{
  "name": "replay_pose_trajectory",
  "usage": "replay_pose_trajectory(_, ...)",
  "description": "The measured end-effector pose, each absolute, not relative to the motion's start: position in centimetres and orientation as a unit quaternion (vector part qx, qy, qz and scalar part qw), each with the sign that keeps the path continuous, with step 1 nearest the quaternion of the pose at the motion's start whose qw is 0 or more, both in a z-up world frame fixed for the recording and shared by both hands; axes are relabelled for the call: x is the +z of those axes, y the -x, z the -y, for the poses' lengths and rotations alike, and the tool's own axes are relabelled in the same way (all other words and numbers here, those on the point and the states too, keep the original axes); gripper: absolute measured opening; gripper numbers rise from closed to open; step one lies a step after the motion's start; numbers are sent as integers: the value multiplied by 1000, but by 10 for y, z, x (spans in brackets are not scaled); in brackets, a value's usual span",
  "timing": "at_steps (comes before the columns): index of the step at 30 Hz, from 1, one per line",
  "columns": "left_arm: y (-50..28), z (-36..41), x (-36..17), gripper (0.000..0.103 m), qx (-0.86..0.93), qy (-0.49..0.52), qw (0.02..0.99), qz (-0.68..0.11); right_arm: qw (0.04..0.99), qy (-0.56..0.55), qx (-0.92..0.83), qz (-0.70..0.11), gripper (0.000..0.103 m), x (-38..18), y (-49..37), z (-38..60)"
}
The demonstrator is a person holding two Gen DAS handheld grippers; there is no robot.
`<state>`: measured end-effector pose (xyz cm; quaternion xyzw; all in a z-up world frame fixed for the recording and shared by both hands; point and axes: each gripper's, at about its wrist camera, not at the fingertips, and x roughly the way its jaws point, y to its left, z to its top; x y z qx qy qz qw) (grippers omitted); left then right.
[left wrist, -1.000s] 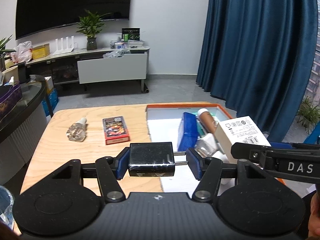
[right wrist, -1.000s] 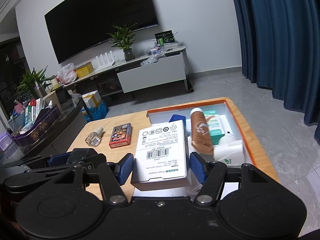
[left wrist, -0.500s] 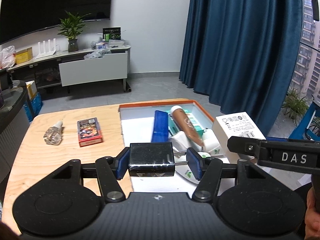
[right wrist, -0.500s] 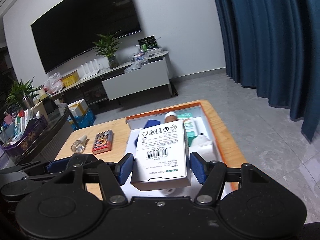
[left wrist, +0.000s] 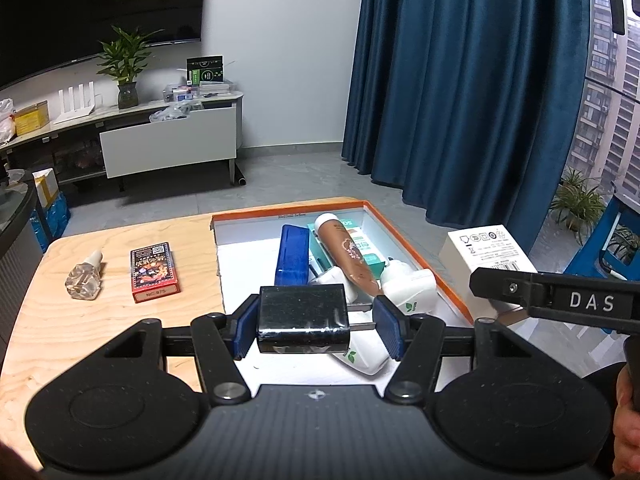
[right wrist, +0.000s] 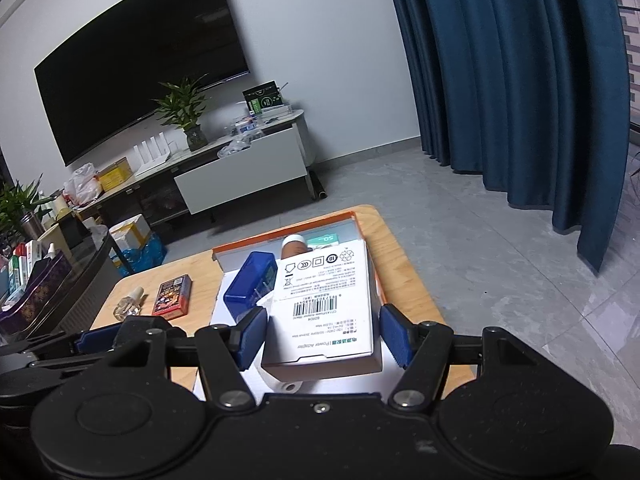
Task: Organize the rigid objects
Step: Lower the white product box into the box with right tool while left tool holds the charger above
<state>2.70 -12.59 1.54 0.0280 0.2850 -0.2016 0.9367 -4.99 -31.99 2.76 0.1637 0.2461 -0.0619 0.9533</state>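
Black adapter prongs rightward (crosswise)

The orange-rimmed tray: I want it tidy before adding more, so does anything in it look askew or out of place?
Yes. In the tray nothing lines up: the brown tube lies slanted across the teal box, white bottles are tumbled against it, and the blue case stands on edge. Nothing looks spilled or broken.
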Motion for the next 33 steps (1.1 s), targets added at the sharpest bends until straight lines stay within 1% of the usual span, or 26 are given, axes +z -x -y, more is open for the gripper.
replay_pose_trajectory(33, -26, 126, 12, 61, -201, -21, 934, -294, 949, -169, -54, -262, 75, 23, 39, 319)
